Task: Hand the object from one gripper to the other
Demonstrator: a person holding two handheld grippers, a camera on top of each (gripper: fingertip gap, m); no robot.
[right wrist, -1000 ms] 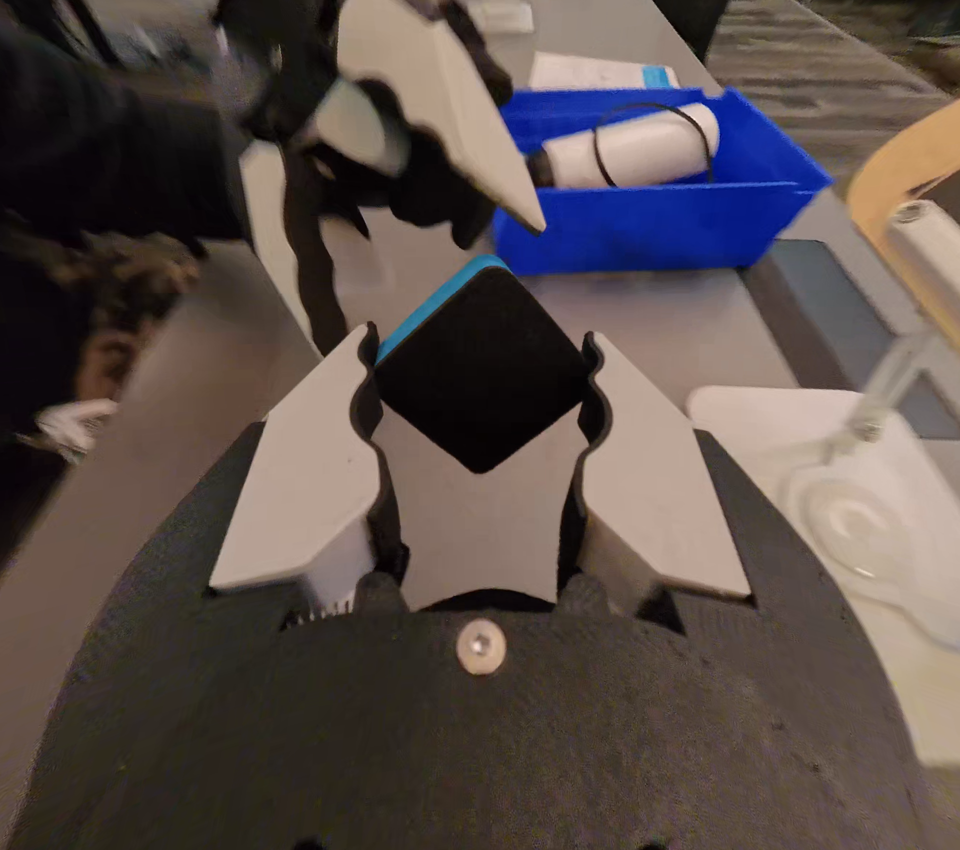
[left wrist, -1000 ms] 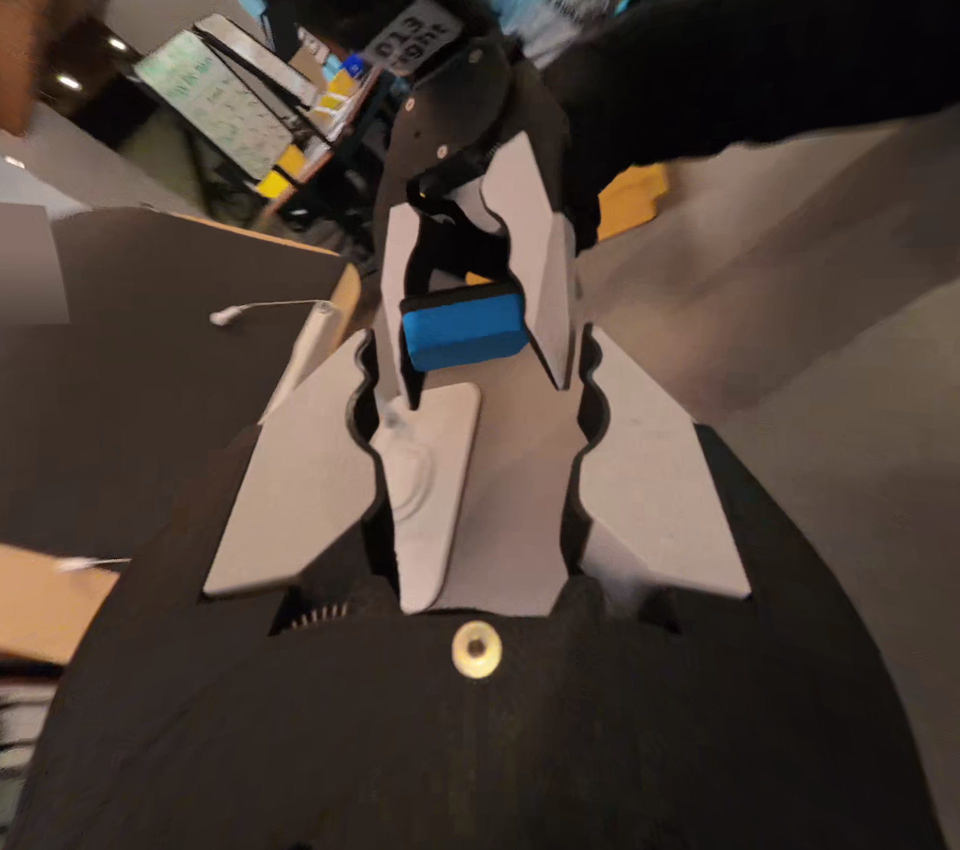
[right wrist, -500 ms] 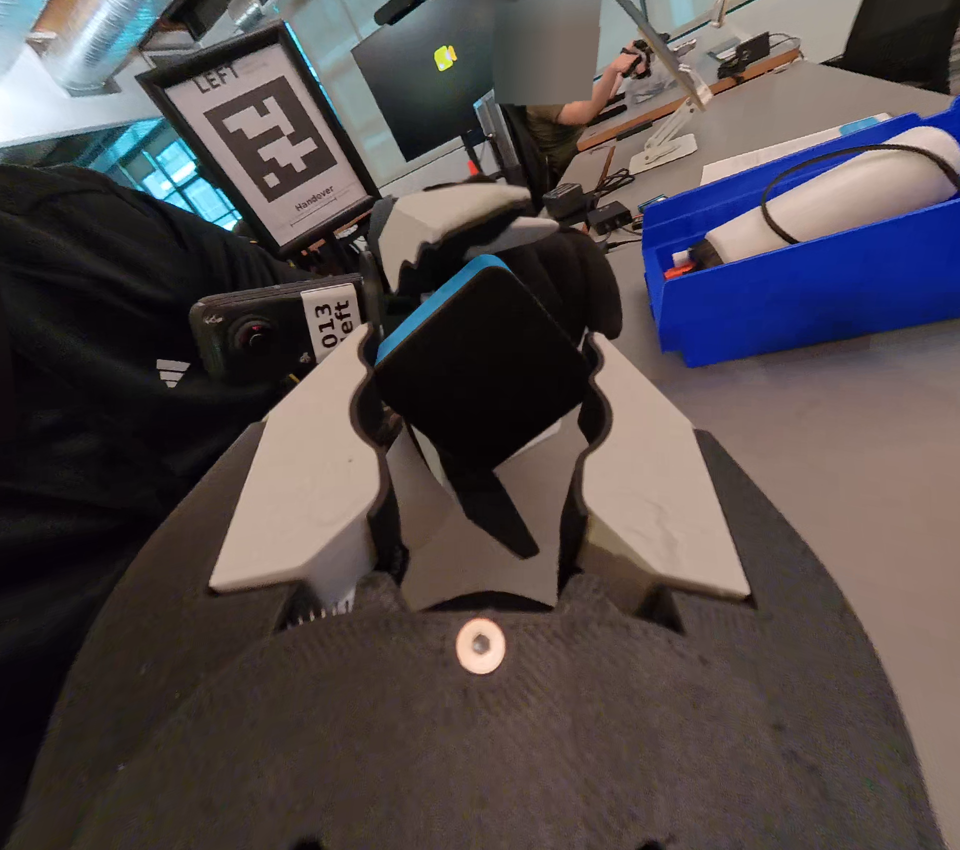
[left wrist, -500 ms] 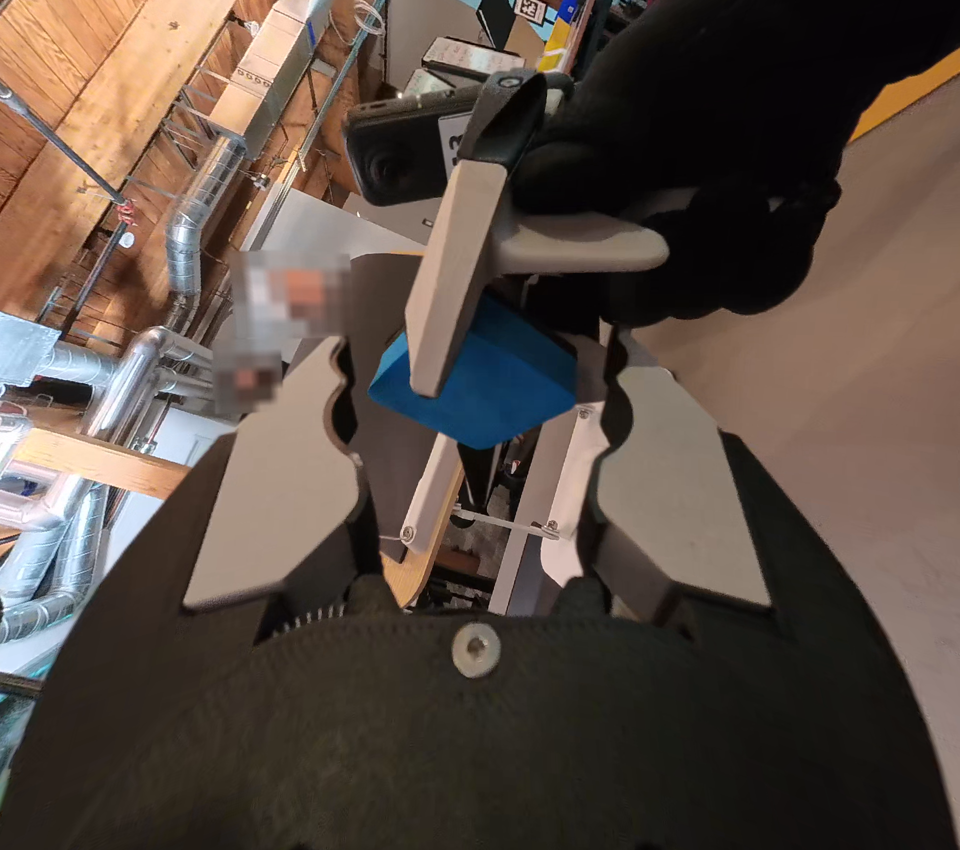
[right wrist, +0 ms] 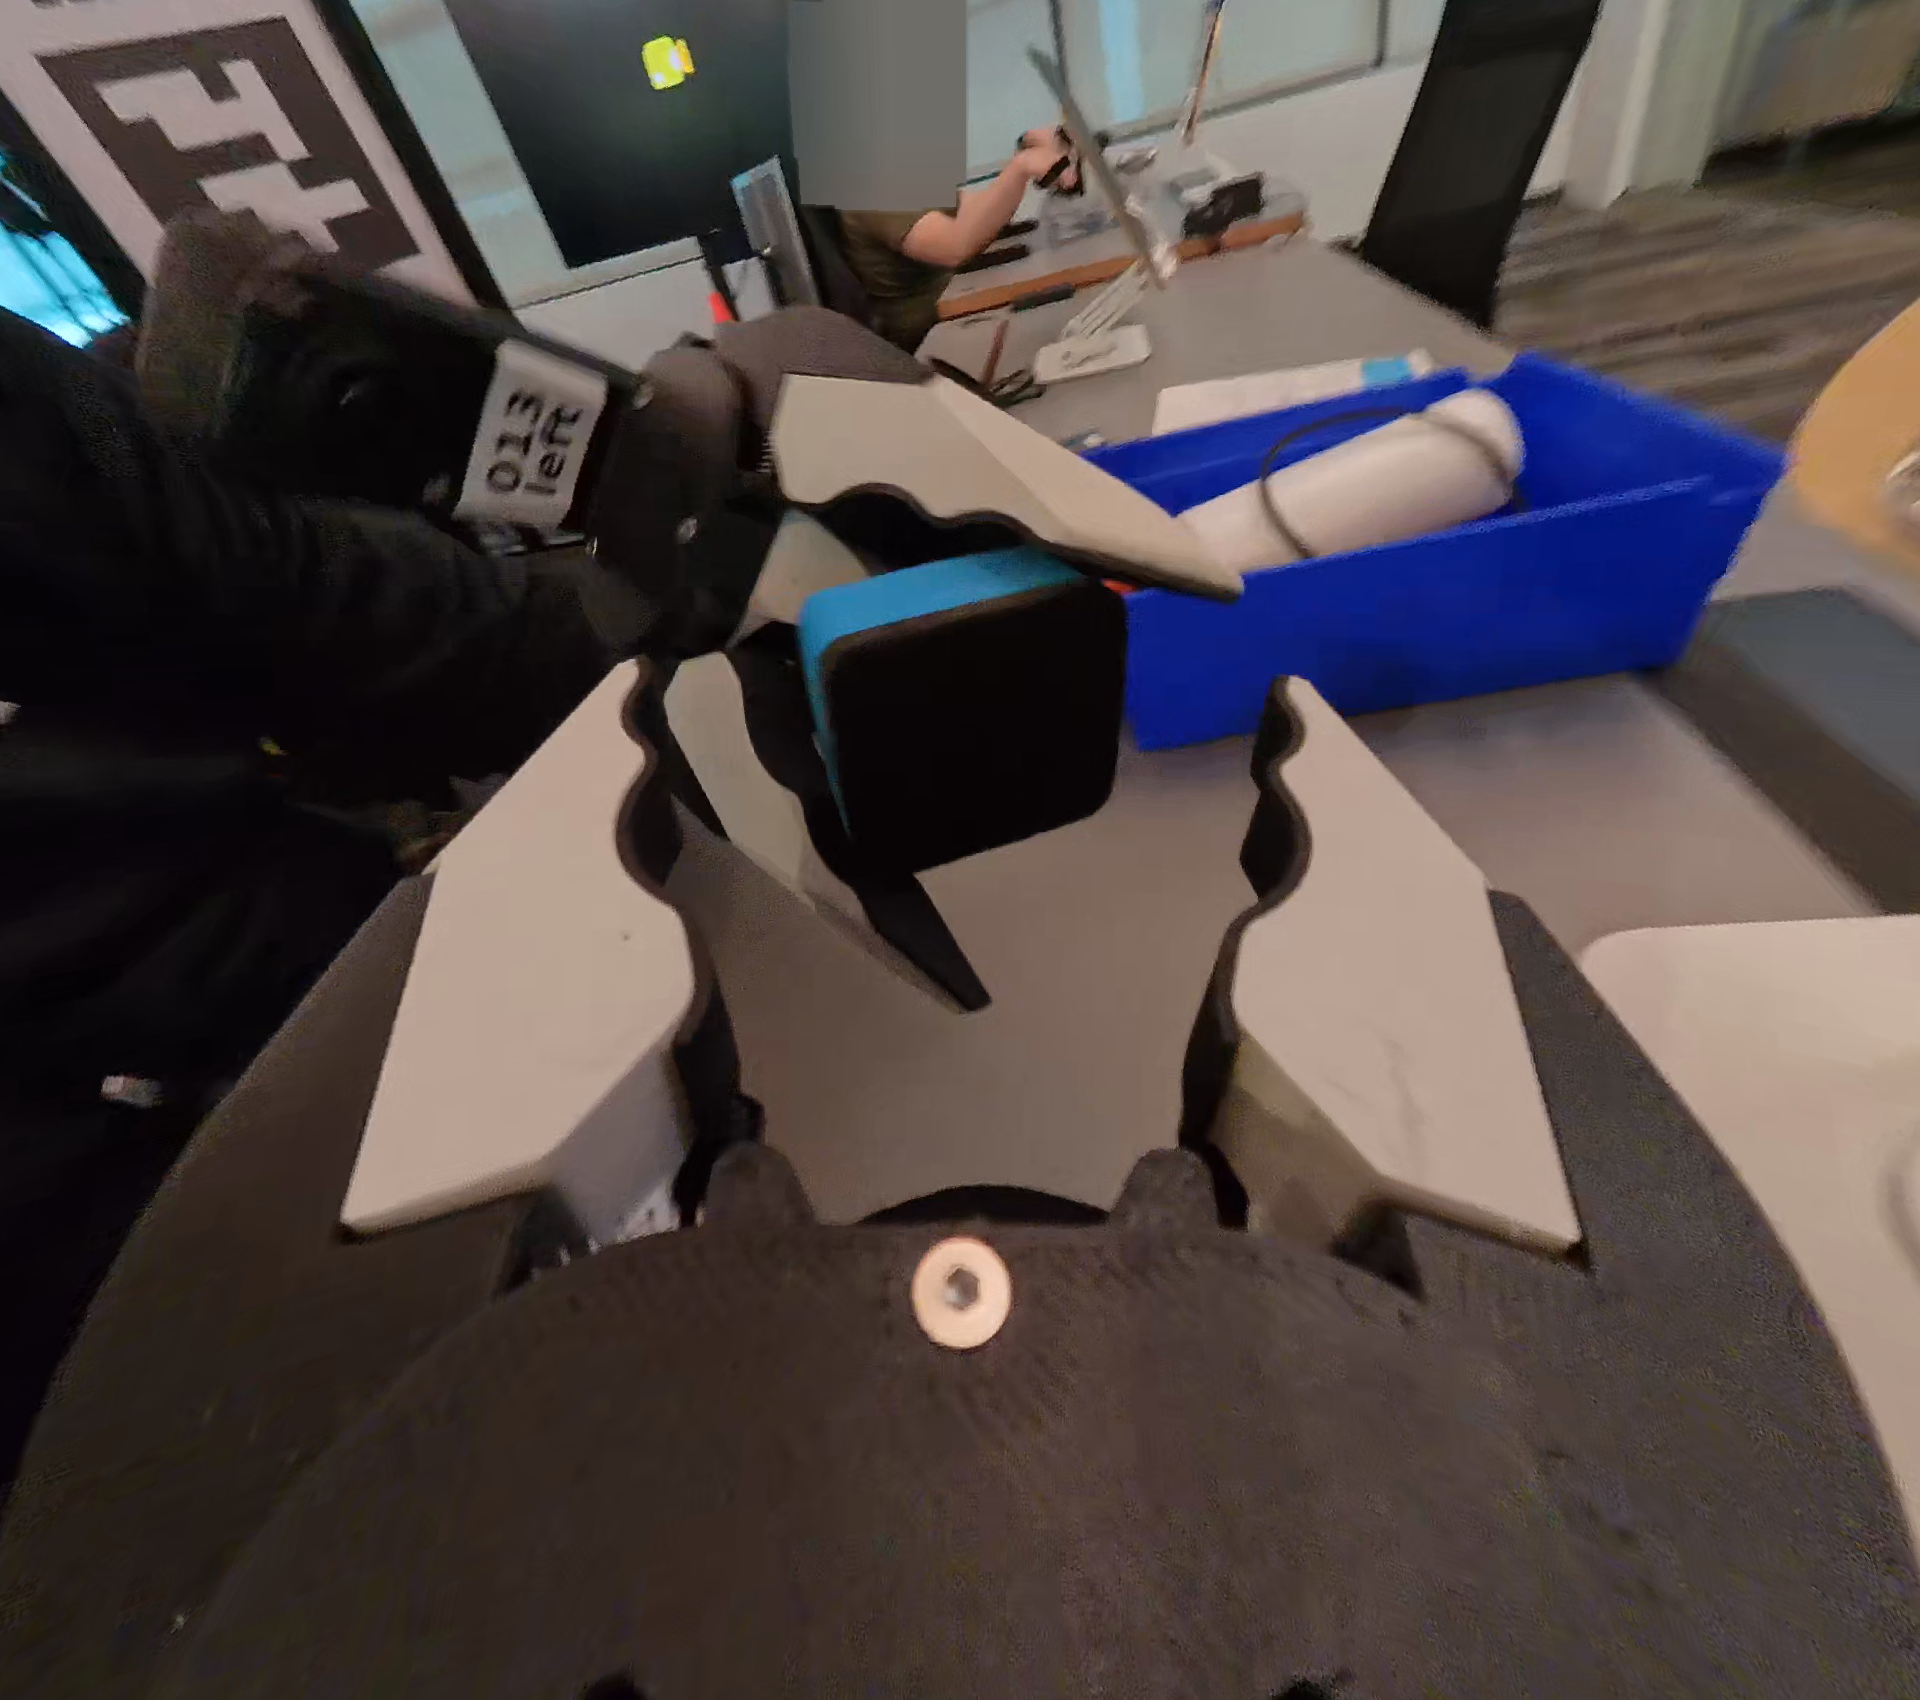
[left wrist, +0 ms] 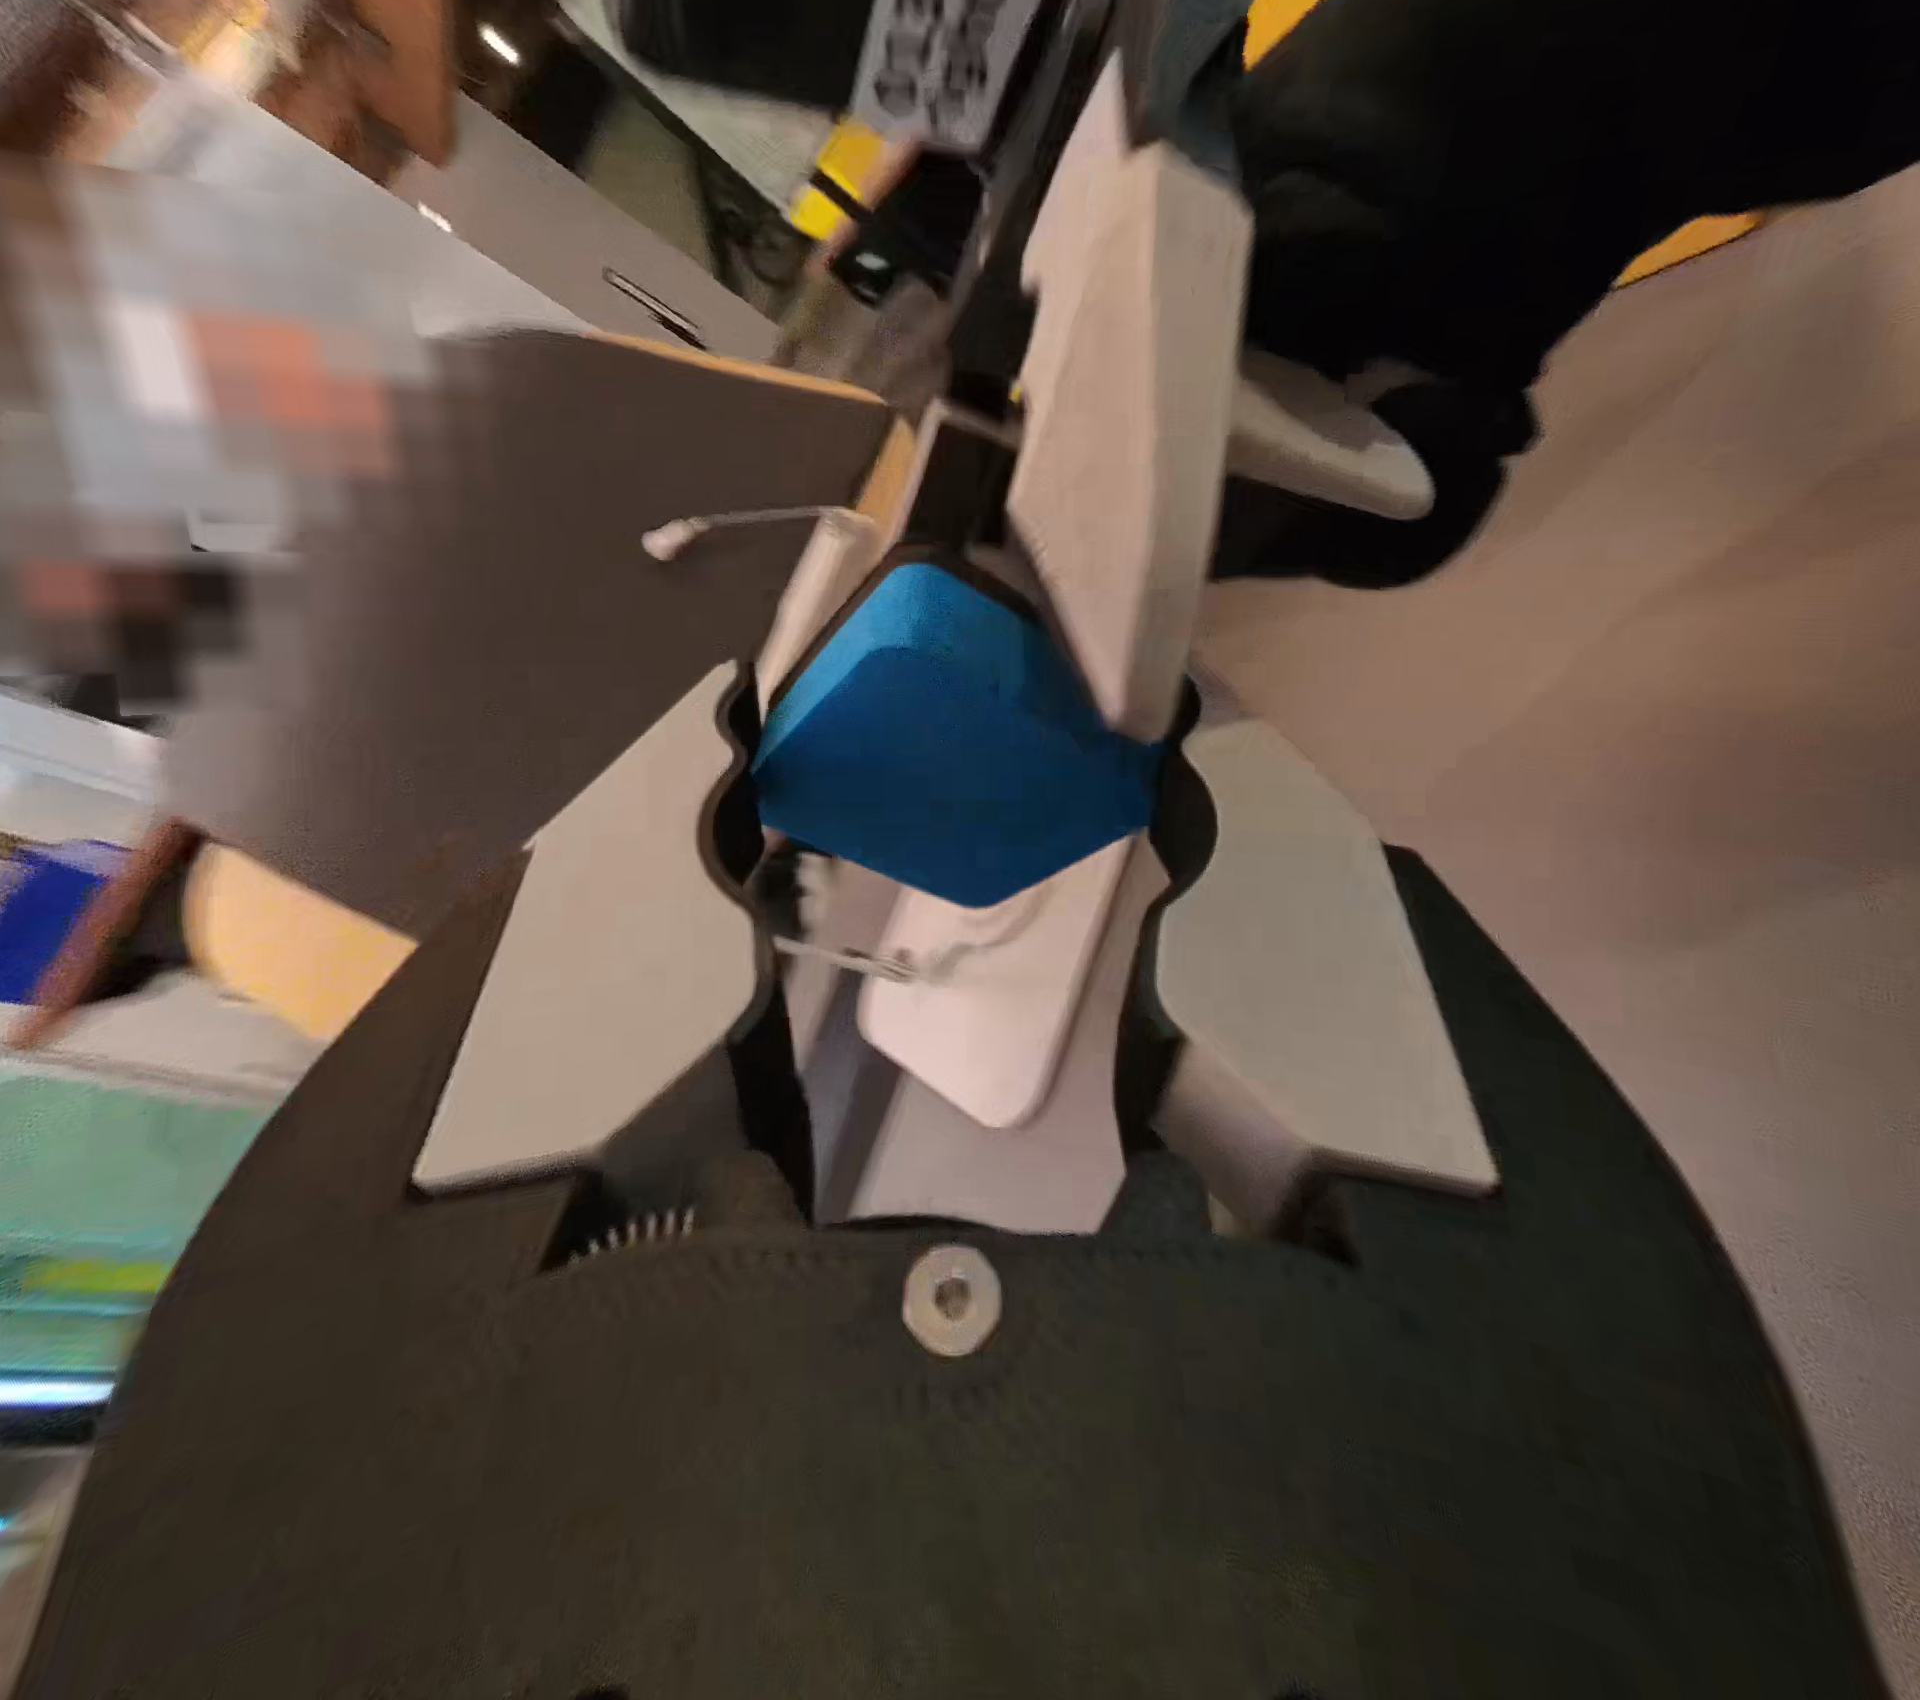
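The left gripper (right wrist: 977, 746) was seen from the side in the right wrist view, its 2 fingers (right wrist: 987, 476) clamped on the blue-and-black block (right wrist: 966, 715). In the left wrist view the block (left wrist: 935, 767) was pressed between both pads. The right gripper (right wrist: 961, 777) was spread wide, with the block in its gap but clear of both fingers. A blue bin (right wrist: 1455, 601) holding a white cylinder (right wrist: 1361, 487) stood behind on the grey table (right wrist: 1507, 798).

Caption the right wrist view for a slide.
Left gripper clamps the blue-and-black block; right gripper open around it.
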